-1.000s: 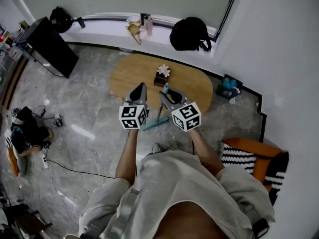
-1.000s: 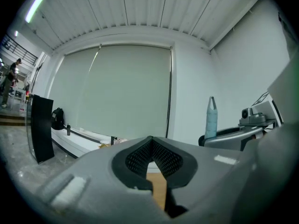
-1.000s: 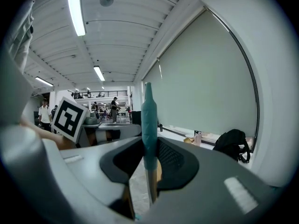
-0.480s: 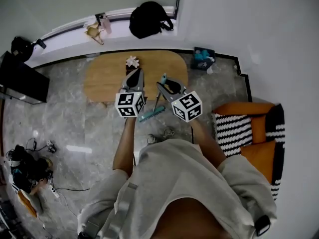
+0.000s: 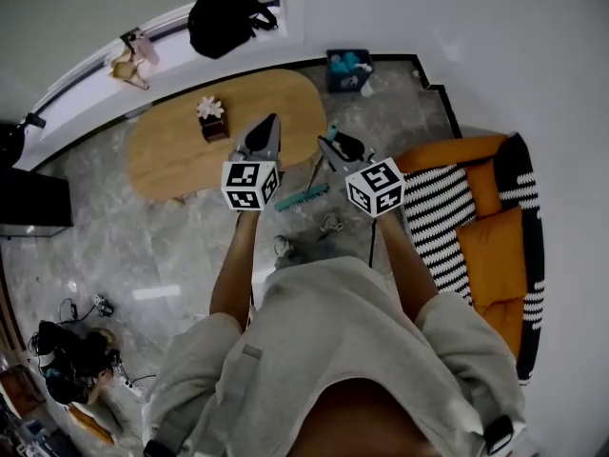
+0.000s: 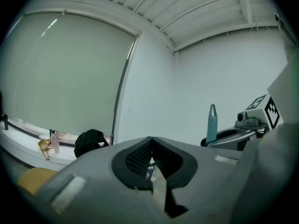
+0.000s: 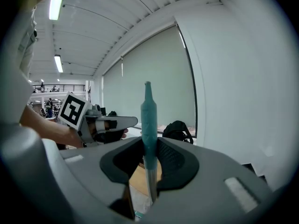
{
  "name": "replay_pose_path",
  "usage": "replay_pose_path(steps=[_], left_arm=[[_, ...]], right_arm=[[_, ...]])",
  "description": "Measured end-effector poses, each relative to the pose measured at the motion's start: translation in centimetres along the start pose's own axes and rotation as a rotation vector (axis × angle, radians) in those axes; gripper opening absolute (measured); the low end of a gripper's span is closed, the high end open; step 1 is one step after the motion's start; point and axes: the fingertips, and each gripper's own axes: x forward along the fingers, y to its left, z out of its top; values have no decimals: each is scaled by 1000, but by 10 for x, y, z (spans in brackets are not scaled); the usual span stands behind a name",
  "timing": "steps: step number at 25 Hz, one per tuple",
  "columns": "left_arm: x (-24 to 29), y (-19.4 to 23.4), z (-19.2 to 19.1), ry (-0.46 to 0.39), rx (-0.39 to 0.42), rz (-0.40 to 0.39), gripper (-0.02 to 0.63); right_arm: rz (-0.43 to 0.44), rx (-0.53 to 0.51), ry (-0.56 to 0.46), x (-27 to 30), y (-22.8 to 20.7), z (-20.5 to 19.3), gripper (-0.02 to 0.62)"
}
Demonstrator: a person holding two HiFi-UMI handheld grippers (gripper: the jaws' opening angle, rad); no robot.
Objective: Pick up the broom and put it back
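Note:
A small broom hangs in the air in front of the person: teal handle (image 5: 332, 131), thin metal shaft, teal brush head (image 5: 303, 198) low over the floor. My right gripper (image 5: 330, 145) is shut on the handle. In the right gripper view the handle (image 7: 149, 120) stands upright between the dark pads (image 7: 172, 158) of that gripper (image 7: 149, 147). My left gripper (image 5: 272, 122) is held level beside it, jaws together and empty (image 6: 152, 160). The left gripper view shows the handle tip (image 6: 212, 122) and the right gripper (image 6: 247, 124) to its right.
An oval wooden table (image 5: 171, 155) with a small flower box (image 5: 211, 122) lies ahead left. A black backpack (image 5: 228, 17) sits on the window ledge. An orange and striped sofa (image 5: 476, 217) is at right, a box (image 5: 347, 68) in the corner, shoes (image 5: 328, 225) underfoot.
The person has turned, so the table and backpack slid left in the head view and the sofa came in at right. Both grippers swung along, and the broom stayed in the right one.

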Motion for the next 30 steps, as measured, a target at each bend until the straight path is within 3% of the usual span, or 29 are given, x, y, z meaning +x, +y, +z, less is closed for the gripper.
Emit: replay_pose_path(steps=[6,18,30], left_arm=[[30,-22,-17,50,-1,14,0],[87,-37,-45,97,-27,191,0],[86,-23,-114,172,-95,324,0]], right_arm=[[-5,28,19,-21,-57,-17,95],[210,53,54,-14,-127,-46,95],[339,21,168,27,-144,-114,95]])
